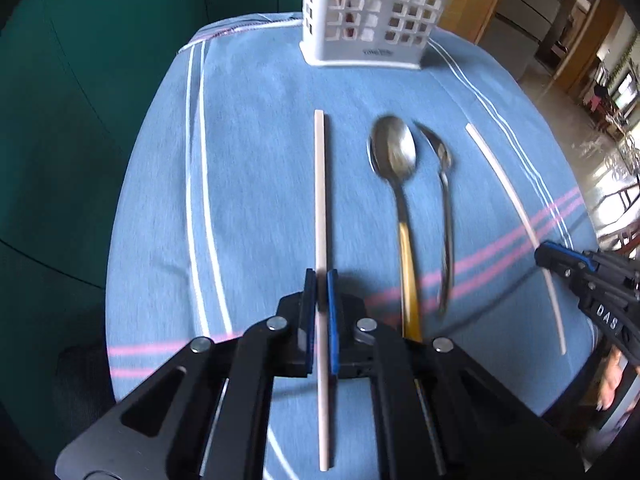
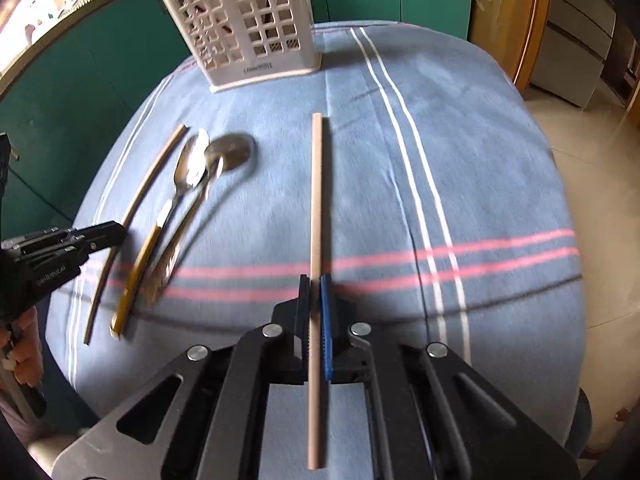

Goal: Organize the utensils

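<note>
Gripping one chopstick apiece, both tools are working at once. The left chopstick is sitting pinched between the pads of the left gripper, its fingers pressed tight on the stick near the tablecloth's near edge, and the stick is pointing away toward the white caddy at the far edge. The right chopstick is being clamped the same way by the right gripper, its length running straight up the middle of the cloth in that view.

Lying between the two sticks, a large spoon and a smaller spoon are resting side by side on the blue tablecloth, bowls toward the caddy, handles toward the near edge. Whether the sticks are already clear of the cloth, I cannot tell.

My read: both sticks are heading for the caddy. Doing it well is looking like a matter of lifting level, tipping each stick upright before reaching the far edge, and lowering it through the open top, since a long stick held near one end is likely to swing or slip.
</note>
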